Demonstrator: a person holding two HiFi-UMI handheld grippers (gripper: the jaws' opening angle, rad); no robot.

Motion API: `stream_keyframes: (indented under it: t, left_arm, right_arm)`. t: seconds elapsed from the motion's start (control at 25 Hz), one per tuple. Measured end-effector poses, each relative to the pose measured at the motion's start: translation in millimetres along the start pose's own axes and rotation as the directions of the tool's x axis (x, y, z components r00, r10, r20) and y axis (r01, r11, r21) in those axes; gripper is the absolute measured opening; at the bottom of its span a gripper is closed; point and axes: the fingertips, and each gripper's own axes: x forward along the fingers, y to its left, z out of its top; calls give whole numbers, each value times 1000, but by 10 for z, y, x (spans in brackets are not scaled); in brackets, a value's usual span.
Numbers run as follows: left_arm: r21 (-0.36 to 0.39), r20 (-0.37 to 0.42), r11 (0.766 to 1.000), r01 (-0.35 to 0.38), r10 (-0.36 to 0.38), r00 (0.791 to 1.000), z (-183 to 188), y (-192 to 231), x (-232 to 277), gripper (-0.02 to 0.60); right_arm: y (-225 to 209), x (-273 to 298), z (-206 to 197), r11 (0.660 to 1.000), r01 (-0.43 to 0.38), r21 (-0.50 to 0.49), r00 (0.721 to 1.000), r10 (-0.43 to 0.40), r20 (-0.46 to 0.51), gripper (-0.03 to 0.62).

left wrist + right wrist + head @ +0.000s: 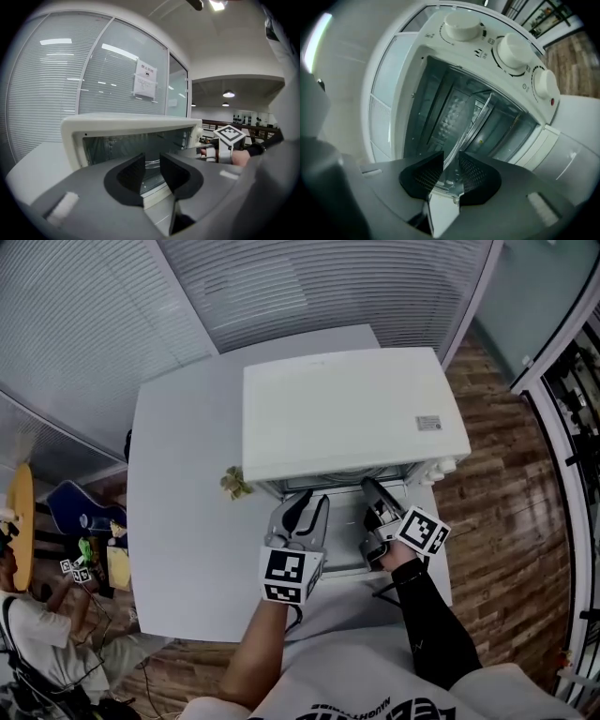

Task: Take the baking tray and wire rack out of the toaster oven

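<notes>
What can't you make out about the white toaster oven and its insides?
Head view: the top of the white toaster oven hides its inside.
Right gripper view: a thin metal edge shows edge-on; tray or rack, unclear.
Right gripper view: print by the white round knobs is too small.

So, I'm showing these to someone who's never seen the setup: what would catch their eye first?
The white toaster oven sits on the white table with its door dropped open toward the person. The left gripper and right gripper crowd that opening side by side. In the right gripper view, a shiny metal tray runs edge-on from the cavity to between the fingers.
</notes>
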Motion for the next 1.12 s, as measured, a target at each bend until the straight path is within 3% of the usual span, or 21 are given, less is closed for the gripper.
stream_keyframes:
  t: [0.36,0.4,0.48,0.52,0.6,0.76,0.84,1.0,1.12]
  left_arm:
    - [-8,-13,1000,-4,4,1000,-23,5,36,135]
    - [-37,-17,999,0,-1,1000,-56,4,48,135]
    - [-164,-28,986,19,-24,999,-173,-17,91,136]
    - [-253,-31,967,32,-41,999,-247,-41,120,135]
    - [-424,-30,903,60,-80,996,-383,-111,182,137]
    - [-661,29,739,131,-149,988,-476,-207,265,150]
    - [-730,61,667,149,-153,986,-490,-191,282,152]
    - [-798,86,581,162,-157,984,-560,-135,350,152]
    - [-844,122,502,189,-163,979,-563,-130,393,152]
  right_arm:
    - [-93,141,46,991,-23,129,999,19,34,69]
    - [-119,126,41,990,-16,138,999,11,35,63]
    - [-142,107,33,988,-8,152,999,3,34,57]
    - [-120,108,32,987,-24,161,999,18,37,57]
    - [-106,80,24,984,-37,177,999,31,41,55]
    - [-136,-32,-14,982,-32,186,999,26,37,52]
    - [-141,-97,-50,983,-26,180,999,21,28,52]
    - [-143,-192,-111,984,-31,175,1000,30,10,52]
    - [-93,-244,-177,983,-52,173,999,53,-4,52]
